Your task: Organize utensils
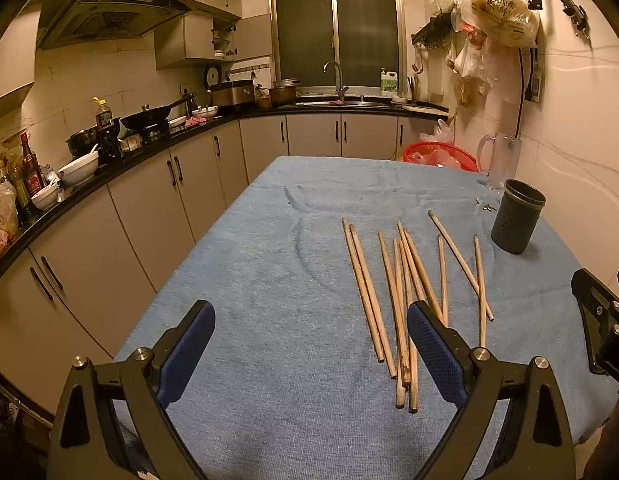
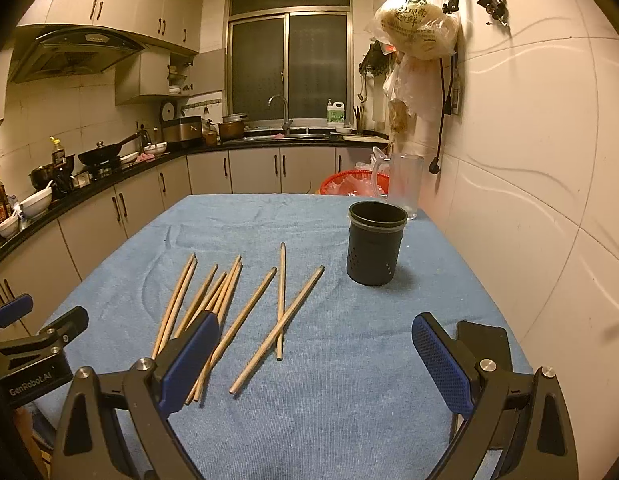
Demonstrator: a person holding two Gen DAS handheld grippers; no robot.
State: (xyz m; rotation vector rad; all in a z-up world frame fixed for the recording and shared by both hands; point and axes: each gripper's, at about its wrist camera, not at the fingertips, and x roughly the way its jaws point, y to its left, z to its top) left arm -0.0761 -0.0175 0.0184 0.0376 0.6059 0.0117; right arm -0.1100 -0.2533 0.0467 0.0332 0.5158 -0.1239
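Several wooden chopsticks (image 1: 405, 300) lie loose on the blue table cloth (image 1: 269, 320); they also show in the right wrist view (image 2: 229, 312). A dark perforated utensil cup (image 1: 517, 216) stands upright and empty to their right, seen also in the right wrist view (image 2: 375, 246). My left gripper (image 1: 309, 332) is open and empty, above the cloth just left of the chopsticks' near ends. My right gripper (image 2: 315, 344) is open and empty, above the near ends of the chopsticks, with the cup ahead.
A clear glass mug (image 2: 405, 184) stands behind the cup by the white wall (image 2: 529, 200). A red basket (image 2: 353, 182) sits beyond the table's far edge. A kitchen counter (image 1: 109, 164) with bowls and bottles runs along the left.
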